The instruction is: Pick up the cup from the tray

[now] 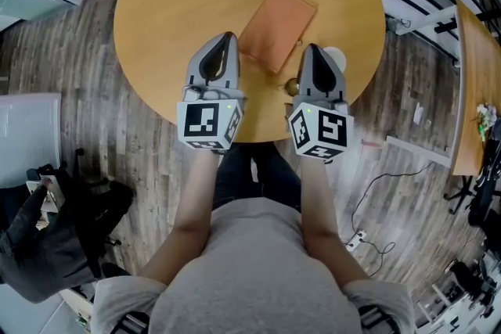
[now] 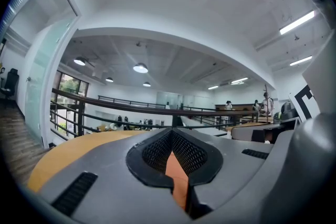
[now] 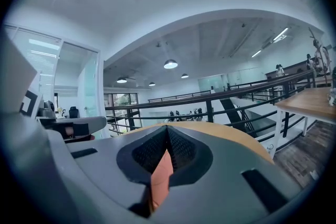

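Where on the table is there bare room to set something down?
Bare table left of the tray and beyond it to the far rim. Crowded at the near edge, around the left gripper and right gripper.

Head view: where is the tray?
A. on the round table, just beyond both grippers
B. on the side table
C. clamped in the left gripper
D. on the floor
A: the tray lies flat on the round table, just beyond the left gripper and right gripper, both shut.
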Demonstrator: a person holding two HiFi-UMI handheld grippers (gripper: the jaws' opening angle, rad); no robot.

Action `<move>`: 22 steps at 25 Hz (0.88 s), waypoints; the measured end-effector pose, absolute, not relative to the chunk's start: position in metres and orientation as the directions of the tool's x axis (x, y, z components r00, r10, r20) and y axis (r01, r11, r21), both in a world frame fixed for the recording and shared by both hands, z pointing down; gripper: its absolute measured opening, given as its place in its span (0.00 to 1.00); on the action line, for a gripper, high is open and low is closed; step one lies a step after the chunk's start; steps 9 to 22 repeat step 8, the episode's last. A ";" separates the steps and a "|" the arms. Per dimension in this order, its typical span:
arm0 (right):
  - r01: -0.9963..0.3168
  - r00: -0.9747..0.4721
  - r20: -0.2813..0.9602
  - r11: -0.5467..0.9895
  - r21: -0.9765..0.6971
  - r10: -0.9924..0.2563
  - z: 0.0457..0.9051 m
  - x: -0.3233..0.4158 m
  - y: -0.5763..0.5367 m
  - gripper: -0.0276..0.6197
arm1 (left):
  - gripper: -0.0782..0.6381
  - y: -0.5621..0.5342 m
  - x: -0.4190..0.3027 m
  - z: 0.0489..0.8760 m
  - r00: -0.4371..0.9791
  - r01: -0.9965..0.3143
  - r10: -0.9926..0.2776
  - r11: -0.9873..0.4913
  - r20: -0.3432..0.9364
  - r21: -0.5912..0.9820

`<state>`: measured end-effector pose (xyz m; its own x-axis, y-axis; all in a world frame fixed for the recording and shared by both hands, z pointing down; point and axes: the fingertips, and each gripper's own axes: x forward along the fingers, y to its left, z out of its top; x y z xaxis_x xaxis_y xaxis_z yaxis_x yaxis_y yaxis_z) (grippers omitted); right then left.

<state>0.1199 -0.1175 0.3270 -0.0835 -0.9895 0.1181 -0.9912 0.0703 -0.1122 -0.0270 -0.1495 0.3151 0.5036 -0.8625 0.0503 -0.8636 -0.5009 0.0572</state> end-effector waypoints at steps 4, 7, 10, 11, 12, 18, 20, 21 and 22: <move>-0.990 -0.089 0.117 0.076 -0.115 -0.989 0.325 0.117 -0.118 0.05 | 0.12 -0.150 -0.028 0.312 0.506 -0.862 -0.861 -0.503 0.049 0.054; -0.990 -0.094 0.116 0.081 -0.114 -0.989 0.324 0.114 -0.118 0.05 | 0.12 -0.150 -0.029 0.310 0.506 -0.862 -0.862 -0.503 0.046 0.053; -0.990 -0.096 0.115 0.083 -0.113 -0.989 0.323 0.113 -0.118 0.05 | 0.12 -0.150 -0.029 0.310 0.505 -0.863 -0.862 -0.503 0.046 0.052; -0.990 -0.096 0.115 0.083 -0.113 -0.989 0.323 0.113 -0.118 0.05 | 0.12 -0.150 -0.029 0.310 0.505 -0.863 -0.862 -0.503 0.046 0.052; -0.990 -0.096 0.115 0.083 -0.113 -0.989 0.323 0.113 -0.118 0.05 | 0.12 -0.150 -0.029 0.310 0.505 -0.863 -0.862 -0.503 0.046 0.052; -0.990 -0.096 0.115 0.083 -0.113 -0.989 0.323 0.113 -0.118 0.05 | 0.12 -0.150 -0.029 0.310 0.505 -0.863 -0.862 -0.503 0.046 0.052; -0.990 -0.096 0.115 0.083 -0.113 -0.989 0.323 0.113 -0.118 0.05 | 0.12 -0.150 -0.029 0.310 0.505 -0.863 -0.862 -0.503 0.046 0.052; -0.990 -0.096 0.115 0.083 -0.113 -0.989 0.323 0.113 -0.118 0.05 | 0.12 -0.150 -0.029 0.310 0.505 -0.863 -0.862 -0.503 0.046 0.052; -0.990 -0.096 0.115 0.083 -0.113 -0.989 0.323 0.113 -0.118 0.05 | 0.12 -0.150 -0.029 0.310 0.505 -0.863 -0.862 -0.503 0.046 0.052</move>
